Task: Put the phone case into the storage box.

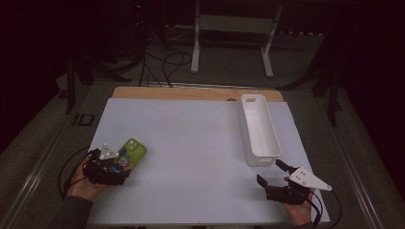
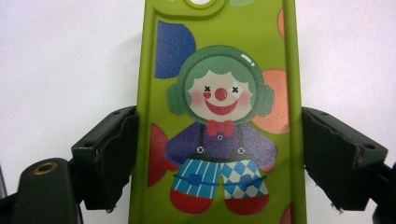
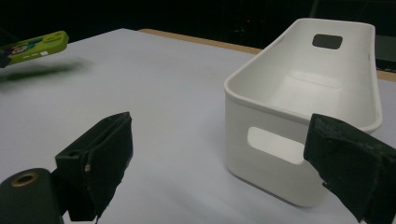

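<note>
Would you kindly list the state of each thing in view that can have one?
Phone case: gripped at its long edges, lifted off the table, clown side towards the camera.
Left gripper: shut on the phone case.
Right gripper: open, nothing between its jaws, pointing at the bin.
Bin: upright on the table, empty.

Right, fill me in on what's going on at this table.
A person works at a white table with tongs in each hand. The left tongs are clamped on the long edges of a green phone case with a clown picture; in the right gripper view the case hangs just above the table with its shadow beneath. The right tongs are open, holding nothing, next to the near end of a long white bin, which looks empty.
</note>
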The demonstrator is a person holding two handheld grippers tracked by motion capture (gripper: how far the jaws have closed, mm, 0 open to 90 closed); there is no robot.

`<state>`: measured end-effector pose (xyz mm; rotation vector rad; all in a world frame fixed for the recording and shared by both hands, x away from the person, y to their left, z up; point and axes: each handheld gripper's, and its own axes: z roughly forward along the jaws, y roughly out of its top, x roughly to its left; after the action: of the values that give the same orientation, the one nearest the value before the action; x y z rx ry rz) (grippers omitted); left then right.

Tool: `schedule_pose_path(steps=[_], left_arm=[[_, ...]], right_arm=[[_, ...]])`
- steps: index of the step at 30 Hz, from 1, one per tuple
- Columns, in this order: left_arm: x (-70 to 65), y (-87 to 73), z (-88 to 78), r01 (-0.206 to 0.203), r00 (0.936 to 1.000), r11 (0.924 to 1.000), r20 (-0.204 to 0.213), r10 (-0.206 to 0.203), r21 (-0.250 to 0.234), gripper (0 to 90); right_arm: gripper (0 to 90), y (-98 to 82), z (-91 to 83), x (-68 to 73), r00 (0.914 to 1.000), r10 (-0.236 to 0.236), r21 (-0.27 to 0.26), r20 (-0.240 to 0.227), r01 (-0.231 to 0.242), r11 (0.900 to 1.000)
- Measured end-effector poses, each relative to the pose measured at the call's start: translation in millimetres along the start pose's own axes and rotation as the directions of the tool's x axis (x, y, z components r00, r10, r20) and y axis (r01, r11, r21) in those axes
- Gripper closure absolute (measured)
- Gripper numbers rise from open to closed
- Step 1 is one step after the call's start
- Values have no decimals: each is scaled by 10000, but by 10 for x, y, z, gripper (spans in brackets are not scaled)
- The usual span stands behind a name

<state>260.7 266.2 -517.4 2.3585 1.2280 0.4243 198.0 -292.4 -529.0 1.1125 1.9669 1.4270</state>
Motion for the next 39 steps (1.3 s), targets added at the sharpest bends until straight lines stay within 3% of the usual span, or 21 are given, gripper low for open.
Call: schedule_pose_path(steps=[9,29,39], left_arm=[[-20,50,-74,19,9997,9990,-235,-30,-441,165],[-47,83,-146,58,9994,9947,-343,-94,-1026,165],[-92,159,-244,-46,9989,9877,-458,-26,-1563,165]], right_arm=[[80,1,1,-4,10000,24,-11,4,-24,10000],[79,3,1,-4,10000,85,-17,22,-85,10000],[80,5,3,-5,9999,114,9,23,-114,9999]])
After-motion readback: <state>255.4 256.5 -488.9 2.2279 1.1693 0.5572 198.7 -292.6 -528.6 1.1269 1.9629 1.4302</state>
